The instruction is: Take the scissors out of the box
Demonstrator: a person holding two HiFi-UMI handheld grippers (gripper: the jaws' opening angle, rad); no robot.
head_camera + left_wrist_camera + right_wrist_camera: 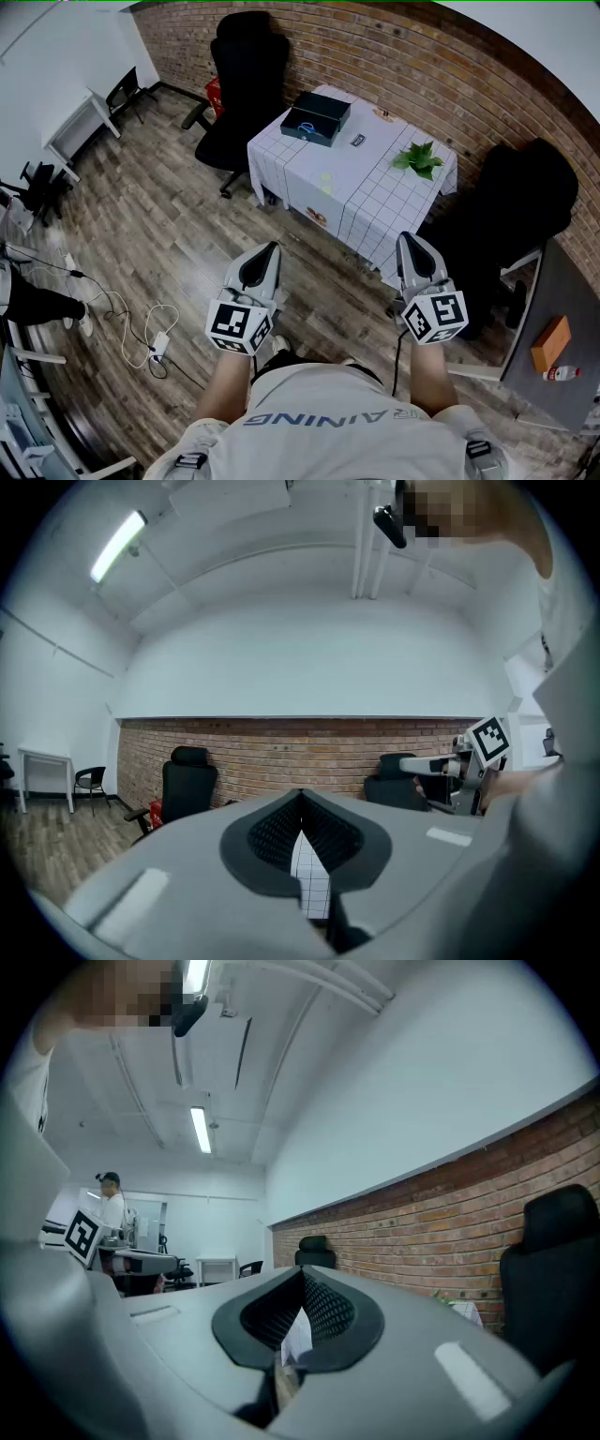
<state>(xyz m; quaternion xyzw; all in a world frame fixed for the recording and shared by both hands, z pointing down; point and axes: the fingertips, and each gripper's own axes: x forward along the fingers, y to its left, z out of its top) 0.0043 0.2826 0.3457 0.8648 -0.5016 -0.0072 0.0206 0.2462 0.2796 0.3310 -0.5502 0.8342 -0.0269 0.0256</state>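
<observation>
A black box [321,116] lies open at the far left corner of a table [375,202] with a white checked cloth. Blue looped handles, apparently the scissors [302,127], show inside it; their blades are too small to make out. My left gripper [271,247] and right gripper [409,238] are held level in front of my chest, well short of the table, over the wooden floor. Both are shut with nothing between the jaws. In the left gripper view the closed tips [300,797] leave only a sliver of checked cloth showing. The right gripper view shows its tips [302,1274] closed too.
On the table are a small green plant [420,159] and a small dark item [358,140]. Black office chairs stand at its far left [246,66] and at its right [511,211]. Cables [141,328] lie on the floor at left. A grey desk [553,300] is at right.
</observation>
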